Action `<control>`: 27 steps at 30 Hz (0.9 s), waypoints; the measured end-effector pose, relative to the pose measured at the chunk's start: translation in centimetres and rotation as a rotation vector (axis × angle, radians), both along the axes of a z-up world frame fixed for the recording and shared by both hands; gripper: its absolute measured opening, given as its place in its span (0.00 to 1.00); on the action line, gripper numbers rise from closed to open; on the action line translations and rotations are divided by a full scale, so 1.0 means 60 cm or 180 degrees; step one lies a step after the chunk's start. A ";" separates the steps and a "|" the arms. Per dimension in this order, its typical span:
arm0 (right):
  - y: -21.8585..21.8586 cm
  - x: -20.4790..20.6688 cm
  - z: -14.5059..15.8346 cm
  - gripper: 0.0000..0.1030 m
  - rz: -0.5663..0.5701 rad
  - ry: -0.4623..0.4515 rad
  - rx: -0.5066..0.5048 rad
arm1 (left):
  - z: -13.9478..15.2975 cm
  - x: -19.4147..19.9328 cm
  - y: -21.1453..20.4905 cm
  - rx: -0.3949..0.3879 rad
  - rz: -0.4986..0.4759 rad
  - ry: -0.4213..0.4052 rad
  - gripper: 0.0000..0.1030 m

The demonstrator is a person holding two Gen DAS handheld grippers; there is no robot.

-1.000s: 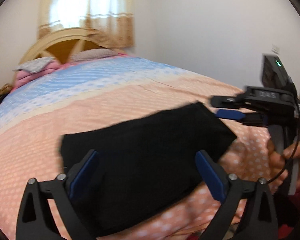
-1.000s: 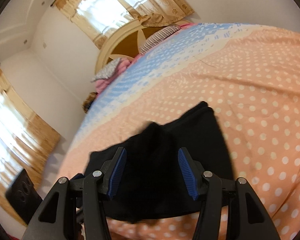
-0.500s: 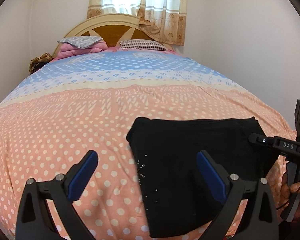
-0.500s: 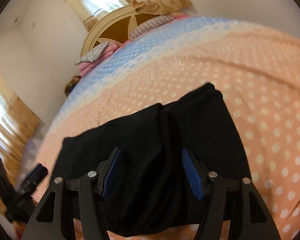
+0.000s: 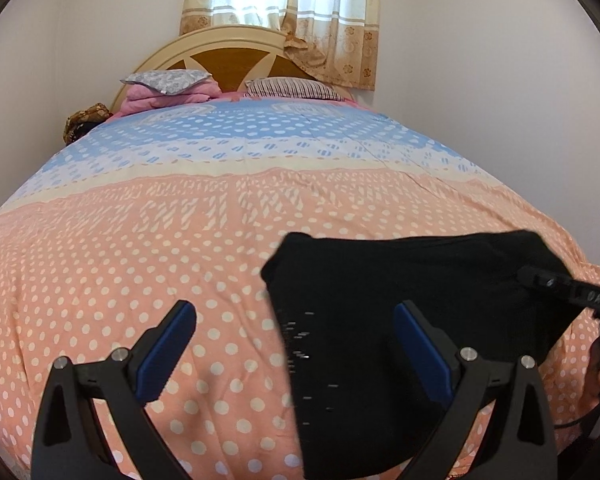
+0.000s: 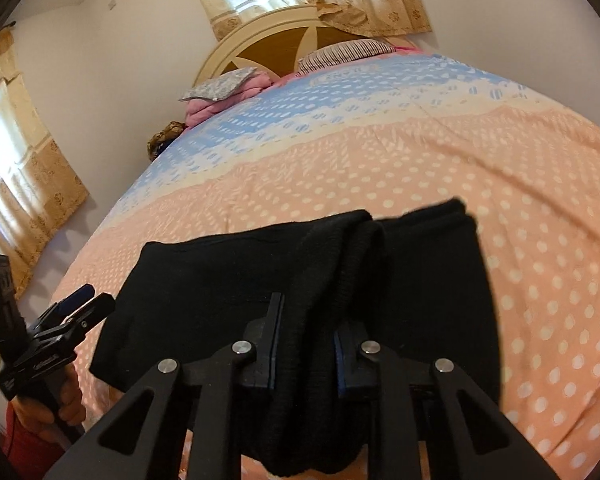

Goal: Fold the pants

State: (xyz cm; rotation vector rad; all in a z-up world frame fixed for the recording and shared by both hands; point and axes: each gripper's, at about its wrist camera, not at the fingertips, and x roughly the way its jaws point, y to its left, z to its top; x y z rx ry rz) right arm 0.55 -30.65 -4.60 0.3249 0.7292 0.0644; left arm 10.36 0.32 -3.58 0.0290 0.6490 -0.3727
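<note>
The black pants (image 5: 400, 292) lie folded in a block on the peach dotted bedspread near the bed's front edge. In the right wrist view they (image 6: 220, 276) show a raised ridge of cloth down the middle. My right gripper (image 6: 305, 340) is closed down on that ridge, the blue pads pinching the fold. My left gripper (image 5: 296, 344) is open and empty, held above the pants' left edge. It also shows in the right wrist view (image 6: 76, 304) at the far left, off the cloth.
The bedspread (image 5: 140, 240) stretches back to pillows (image 5: 292, 89) and a wooden headboard (image 5: 236, 56). A pink blanket pile (image 5: 164, 94) sits at the back left. Walls stand close on the right. The person's hand (image 6: 40, 408) holds the left gripper's handle.
My right gripper has narrowed from open to pinching the ridge of the pants. My left gripper has swung left, so the pants now lie toward its right side.
</note>
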 end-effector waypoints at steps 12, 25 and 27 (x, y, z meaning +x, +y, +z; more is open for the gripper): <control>-0.087 0.005 -0.035 0.22 -0.0006 0.0237 -0.0309 | -0.011 0.000 -0.020 0.0119 -0.0029 0.0018 0.98; -0.069 -0.074 0.063 0.33 -0.0329 -0.0314 -0.0826 | 0.020 0.011 -0.040 0.0270 -0.0004 -0.0287 0.98; -0.053 -0.068 0.059 0.33 -0.0195 -0.0271 -0.0825 | 0.024 0.010 -0.071 0.0261 -0.0147 -0.0332 0.98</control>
